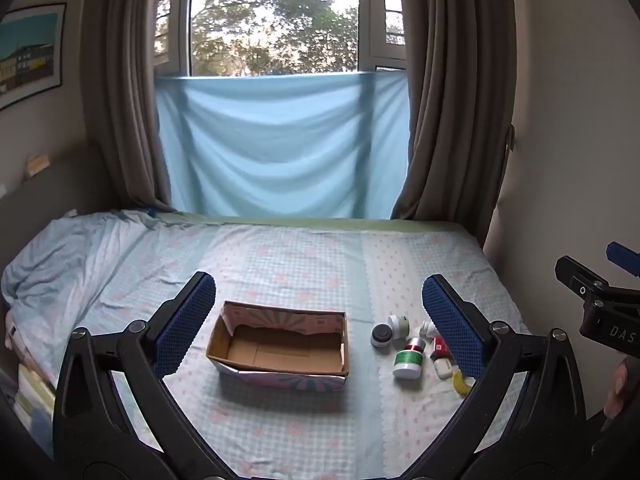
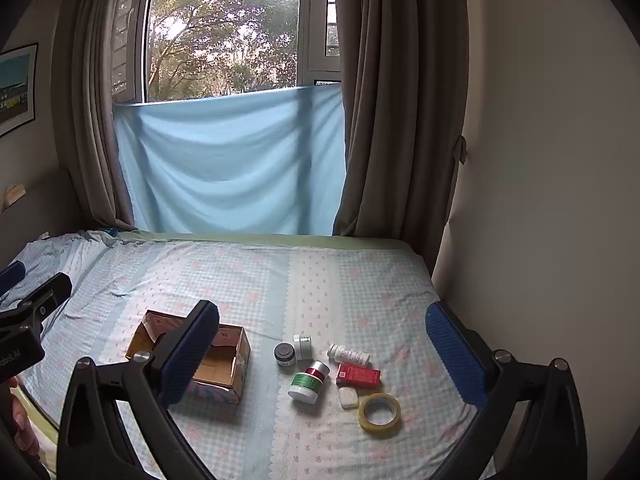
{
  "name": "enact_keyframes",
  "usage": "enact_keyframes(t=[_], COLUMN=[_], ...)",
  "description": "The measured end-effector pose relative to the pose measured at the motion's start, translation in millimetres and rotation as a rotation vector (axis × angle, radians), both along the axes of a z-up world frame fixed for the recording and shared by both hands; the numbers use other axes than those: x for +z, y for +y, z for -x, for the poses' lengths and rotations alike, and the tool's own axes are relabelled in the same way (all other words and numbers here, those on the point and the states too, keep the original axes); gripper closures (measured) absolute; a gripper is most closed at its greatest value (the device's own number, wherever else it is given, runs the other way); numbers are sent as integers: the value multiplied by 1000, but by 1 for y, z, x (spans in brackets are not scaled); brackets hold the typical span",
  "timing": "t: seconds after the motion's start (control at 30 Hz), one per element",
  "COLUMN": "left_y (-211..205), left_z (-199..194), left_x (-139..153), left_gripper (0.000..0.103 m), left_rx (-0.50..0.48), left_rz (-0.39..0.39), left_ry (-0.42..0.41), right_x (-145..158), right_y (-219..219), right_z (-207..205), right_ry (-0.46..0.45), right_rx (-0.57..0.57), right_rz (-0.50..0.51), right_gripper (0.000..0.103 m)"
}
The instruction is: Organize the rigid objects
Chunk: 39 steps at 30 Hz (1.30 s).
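Behind left finger (image 2: 192, 356): cardboard box (image 2: 224, 364) half hidden.

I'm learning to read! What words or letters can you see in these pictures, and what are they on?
"DAS": white letters on the right gripper's black body, cut off at the picture's edge.
"obot.AI": white letters on the left gripper's black body, start cut off.
Red box, green-labelled jar, white bottle: print too small to read.
Cardboard box: patterns only.
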<state>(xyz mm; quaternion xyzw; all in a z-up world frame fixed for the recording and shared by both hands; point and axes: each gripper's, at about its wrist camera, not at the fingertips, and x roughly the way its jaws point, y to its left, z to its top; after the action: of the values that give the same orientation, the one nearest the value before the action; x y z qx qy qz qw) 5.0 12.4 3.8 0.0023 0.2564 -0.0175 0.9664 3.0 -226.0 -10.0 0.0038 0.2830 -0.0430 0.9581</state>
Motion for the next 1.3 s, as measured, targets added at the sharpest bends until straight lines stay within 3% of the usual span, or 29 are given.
enact_keyframes(t=[1.3], left_y=[4], left_z=[-5], left_x=[-9], left_gripper=[0], left_rx=[-11], left_rz=[-7], left_ry=[7], right_x=[-5], right_y=[9], right_z=[-6], right_ry=[5], right_rx=[6], right_rz=[-1], right_gripper=[0])
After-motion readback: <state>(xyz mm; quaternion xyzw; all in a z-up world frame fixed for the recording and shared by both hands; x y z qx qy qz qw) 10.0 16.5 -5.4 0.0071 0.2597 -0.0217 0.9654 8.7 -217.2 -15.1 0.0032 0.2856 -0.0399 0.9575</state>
